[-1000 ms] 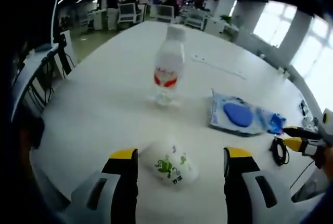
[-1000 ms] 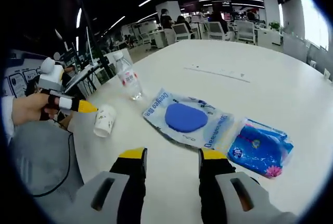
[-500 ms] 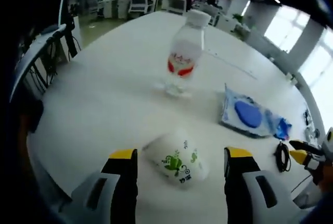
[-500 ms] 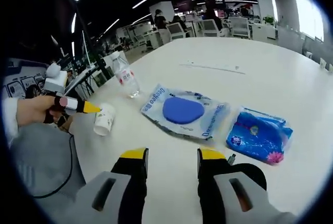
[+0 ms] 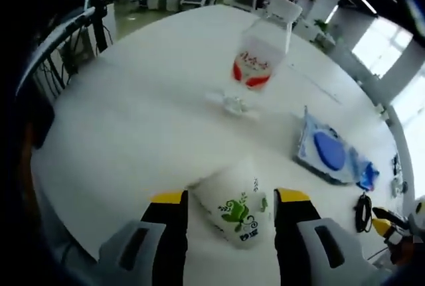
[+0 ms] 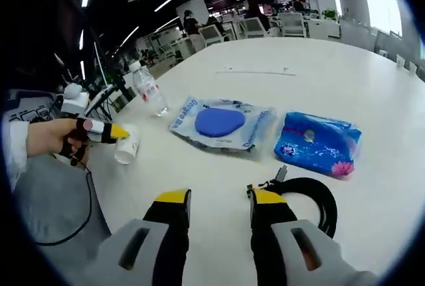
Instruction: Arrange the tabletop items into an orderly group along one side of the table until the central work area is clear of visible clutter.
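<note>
The paper cup (image 5: 234, 211) lies tipped on the worktop (image 5: 133, 120) between the left tool's (image 5: 229, 200) open jaws, long axis running toward 10 o'clock, rim nearest.

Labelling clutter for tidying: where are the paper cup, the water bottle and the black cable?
paper cup (image 5: 234, 212), left gripper view, printed side.
water bottle (image 5: 257, 67), left gripper view, red label.
black cable (image 6: 317, 201), right gripper view, coiled loop.

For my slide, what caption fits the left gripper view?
Left gripper closing around a tipped paper cup, water bottle standing beyond.
</note>
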The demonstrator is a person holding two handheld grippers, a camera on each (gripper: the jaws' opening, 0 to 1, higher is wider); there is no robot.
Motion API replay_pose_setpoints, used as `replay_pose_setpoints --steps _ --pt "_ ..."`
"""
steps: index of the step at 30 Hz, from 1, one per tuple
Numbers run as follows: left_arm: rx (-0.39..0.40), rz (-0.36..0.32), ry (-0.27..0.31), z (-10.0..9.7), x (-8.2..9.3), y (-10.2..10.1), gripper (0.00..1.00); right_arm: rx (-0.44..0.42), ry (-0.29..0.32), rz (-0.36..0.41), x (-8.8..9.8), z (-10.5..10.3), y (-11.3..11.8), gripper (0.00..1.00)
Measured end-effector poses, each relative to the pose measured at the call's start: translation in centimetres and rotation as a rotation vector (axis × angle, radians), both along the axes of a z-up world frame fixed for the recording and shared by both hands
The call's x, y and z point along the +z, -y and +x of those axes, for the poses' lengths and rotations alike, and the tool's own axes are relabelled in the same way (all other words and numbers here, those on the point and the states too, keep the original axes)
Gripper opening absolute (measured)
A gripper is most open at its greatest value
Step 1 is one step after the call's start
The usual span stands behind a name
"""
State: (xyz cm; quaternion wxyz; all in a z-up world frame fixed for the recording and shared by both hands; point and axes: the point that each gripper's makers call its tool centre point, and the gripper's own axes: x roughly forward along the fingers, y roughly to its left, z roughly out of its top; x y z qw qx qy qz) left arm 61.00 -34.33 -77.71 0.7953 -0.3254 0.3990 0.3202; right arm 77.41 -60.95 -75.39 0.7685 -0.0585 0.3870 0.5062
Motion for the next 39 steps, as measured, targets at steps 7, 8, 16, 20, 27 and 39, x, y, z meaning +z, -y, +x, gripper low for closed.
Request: replay_pose_setpoints --steps 7,8,16,20,27,39 --pt "0.003 -0.016 0.024 0.6 0.1 1.3 0.35 -0.014 -0.010 -0.004 -0.3 -0.1 0.4 0.32" --pt "0.001 -0.019 0.026 0.7 0.0 1.4 0.35 -0.013 -0.010 -0.004 -0.3 -0.2 0.4 0.32" --pt "-0.001 -0.018 0.083 1.5 0.9 1.5 0.30 0.005 -0.017 -0.002 -0.5 -1.0 -0.1 0.32" --pt "-0.025 0.004 0.124 2.3 1.7 1.6 0.29 0.015 -0.022 -0.002 -0.7 -1.4 -0.2 0.32" --pt "-0.046 0.088 0.211 3.9 2.8 0.9 0.29 0.021 -0.028 -0.003 -0.9 -2.0 0.2 0.32" --pt "-0.215 0.354 0.280 6.7 4.4 -1.1 0.28 -0.028 -0.019 0.020 -0.3 -0.8 1.8 0.32"
